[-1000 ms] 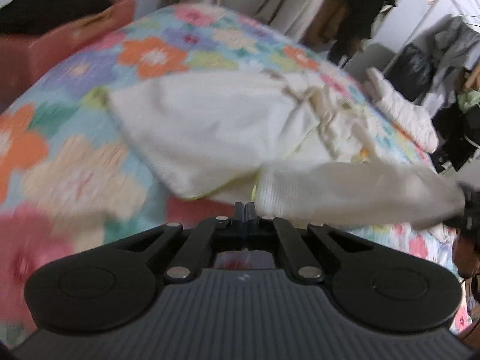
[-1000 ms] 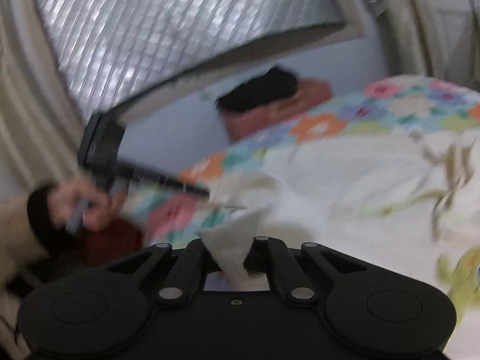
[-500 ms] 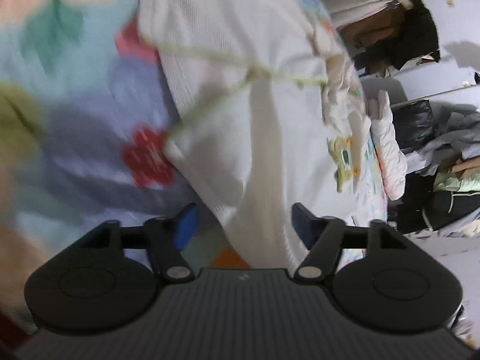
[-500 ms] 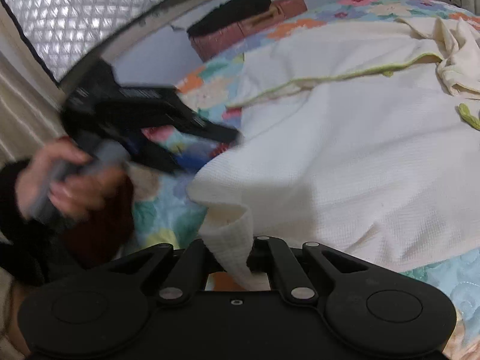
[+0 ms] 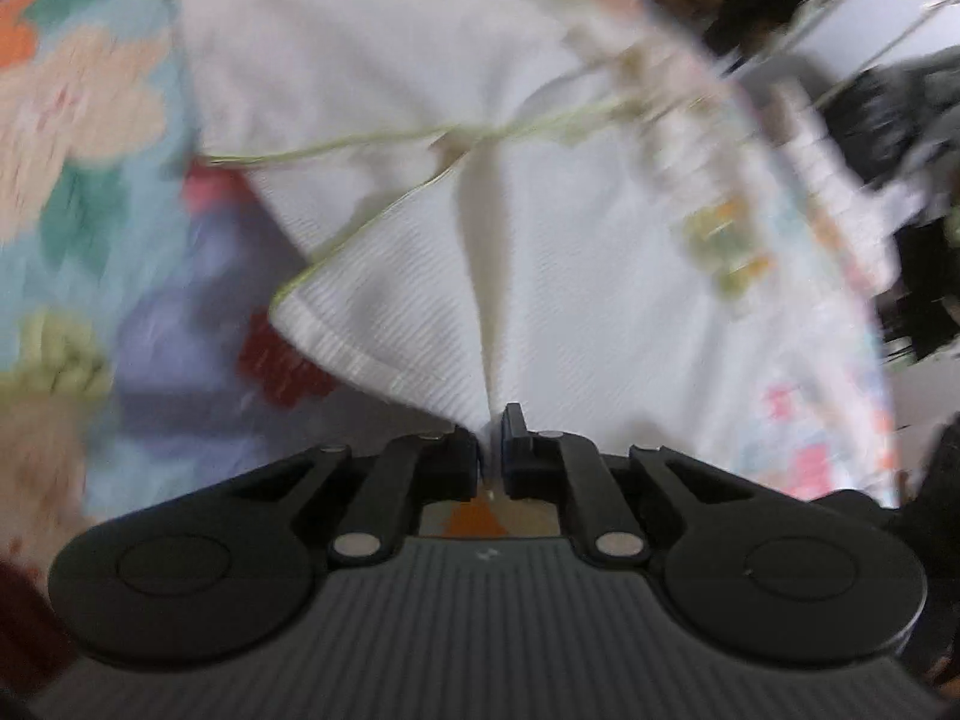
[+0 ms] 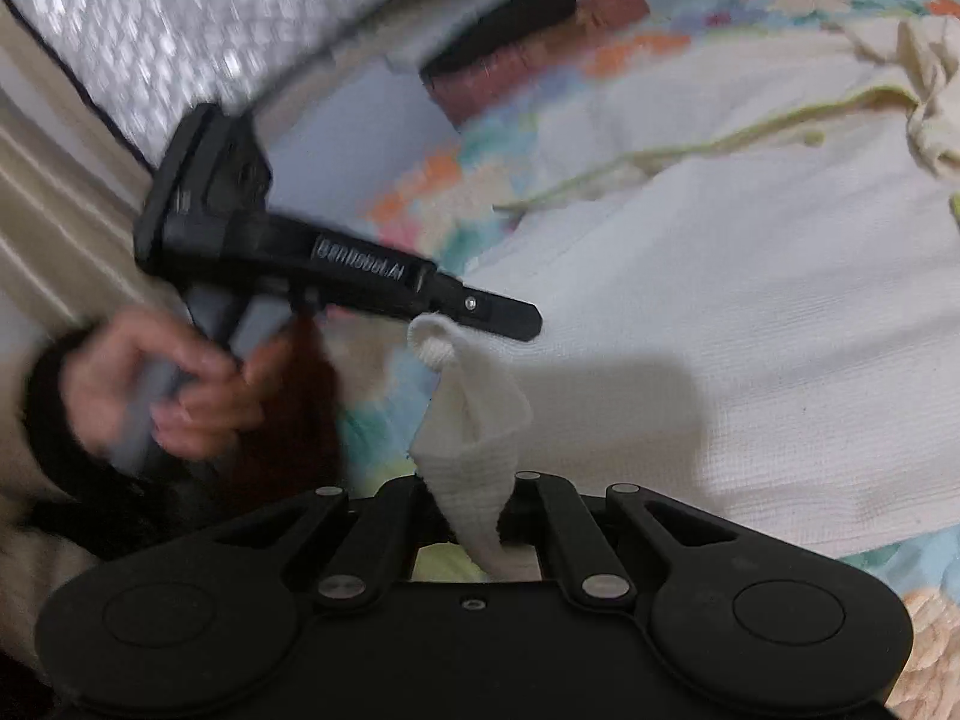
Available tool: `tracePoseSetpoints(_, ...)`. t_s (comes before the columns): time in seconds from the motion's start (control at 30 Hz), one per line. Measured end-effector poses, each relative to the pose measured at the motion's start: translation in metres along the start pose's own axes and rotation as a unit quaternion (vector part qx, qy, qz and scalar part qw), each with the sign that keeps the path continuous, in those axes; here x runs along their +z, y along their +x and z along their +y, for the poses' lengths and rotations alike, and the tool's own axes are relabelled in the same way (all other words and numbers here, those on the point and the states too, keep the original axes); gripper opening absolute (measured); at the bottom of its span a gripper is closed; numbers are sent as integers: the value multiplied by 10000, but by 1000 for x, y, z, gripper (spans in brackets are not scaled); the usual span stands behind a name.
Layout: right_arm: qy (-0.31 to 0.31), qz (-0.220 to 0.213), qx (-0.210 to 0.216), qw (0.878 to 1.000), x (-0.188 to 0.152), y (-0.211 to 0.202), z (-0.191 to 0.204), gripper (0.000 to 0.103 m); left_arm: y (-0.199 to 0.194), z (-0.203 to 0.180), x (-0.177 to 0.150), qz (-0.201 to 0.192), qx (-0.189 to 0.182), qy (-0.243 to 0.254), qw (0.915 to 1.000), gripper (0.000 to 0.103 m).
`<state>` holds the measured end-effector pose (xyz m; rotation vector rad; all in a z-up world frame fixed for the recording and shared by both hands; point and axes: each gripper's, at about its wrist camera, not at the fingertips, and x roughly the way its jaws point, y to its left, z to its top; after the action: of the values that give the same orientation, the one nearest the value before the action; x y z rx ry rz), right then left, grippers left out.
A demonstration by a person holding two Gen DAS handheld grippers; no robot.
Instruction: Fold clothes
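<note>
A white waffle-knit garment [image 5: 570,276] with thin green trim lies spread on a floral bedspread [image 5: 72,180]. My left gripper [image 5: 492,444] is shut on the garment's near hem, pinching a fold of it. My right gripper [image 6: 474,510] is shut on a corner of the same garment [image 6: 750,312], and the pinched cloth stands up in a twisted strip [image 6: 468,420]. In the right wrist view the left gripper [image 6: 510,318] shows held in a hand, its tips at the top of that strip.
A reddish box [image 6: 540,54] with dark cloth on it sits at the far end of the bed. Piled clothes and a rack [image 5: 888,108] stand beyond the bed's right side. A quilted silver panel [image 6: 210,18] stands behind the bed.
My left gripper was open over the garment's edge half a second ago and has now shut on the hem. My right gripper kept its grip on the corner.
</note>
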<state>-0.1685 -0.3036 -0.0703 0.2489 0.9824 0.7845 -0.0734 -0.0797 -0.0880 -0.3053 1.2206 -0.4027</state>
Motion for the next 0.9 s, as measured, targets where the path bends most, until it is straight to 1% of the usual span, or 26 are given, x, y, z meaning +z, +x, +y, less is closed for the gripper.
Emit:
tracePoseSetpoints(0.03,-98,163,-250,9995,-5,12,2,5,13,5,-2,134,153,-45,9998,10)
tracePoseSetpoints(0.07,-197,323,-506,9980,-11,24,4,5,18,7,-4,87,184,-27,9998,11)
tracePoseSetpoints(0.1,-218,335,-625,9972,-15,30,5,5,19,5,-6,7,206,82,9998,11)
tracePoseSetpoints(0.13,-154,300,-568,9978,-17,28,3,9,18,1,-5,-7,260,244,9994,11)
tracePoseSetpoints(0.17,-82,262,-493,9984,-18,26,1,10,16,-4,-4,0,320,400,9987,12)
tracePoseSetpoints(0.23,40,154,-306,9994,-16,12,-7,11,12,-10,-3,24,460,589,9972,12)
tracePoseSetpoints(0.27,77,84,-279,9995,-14,4,-12,12,12,-12,-3,54,523,639,9966,12)
tracePoseSetpoints(0.33,178,-125,-341,9992,-11,-12,-26,13,12,-16,-3,92,590,667,9960,12)
tracePoseSetpoints(0.37,237,-228,-399,9987,-10,-21,-33,14,11,-17,-3,125,620,680,9957,15)
tracePoseSetpoints(0.43,356,-432,-522,9971,-10,-38,-48,15,6,-19,-3,211,732,713,9945,18)
tracePoseSetpoints(0.5,345,-599,-887,9937,-9,-53,-65,16,-2,-21,-4,235,839,735,9935,21)
tracePoseSetpoints(0.53,343,-665,-1047,9917,-10,-59,-72,22,-8,-27,-3,164,874,774,9930,23)
tracePoseSetpoints(0.6,346,-787,-1278,9881,-14,-76,-87,27,-18,-41,-3,-37,986,948,9906,27)
tracePoseSetpoints(0.67,314,-965,-1505,9834,-15,-94,-99,33,-26,-65,-4,-286,1214,1363,9828,38)
tracePoseSetpoints(0.7,289,-1060,-1625,9806,-15,-106,-106,37,-30,-78,-5,-412,1333,1584,9775,41)
tracePoseSetpoints(0.73,272,-1140,-1721,9781,-14,-115,-111,38,-34,-90,-4,-477,1356,1718,9746,46)
tracePoseSetpoints(0.8,278,-1304,-1887,9729,-10,-145,-125,39,-41,-112,-1,-556,1320,1912,9710,50)
tracePoseSetpoints(0.87,243,-1358,-1995,9701,-3,-179,-139,40,-51,-136,11,-440,1001,1963,9744,68)
tracePoseSetpoints(0.9,164,-1279,-2016,9709,2,-198,-143,42,-56,-147,18,-366,817,1975,9762,71)
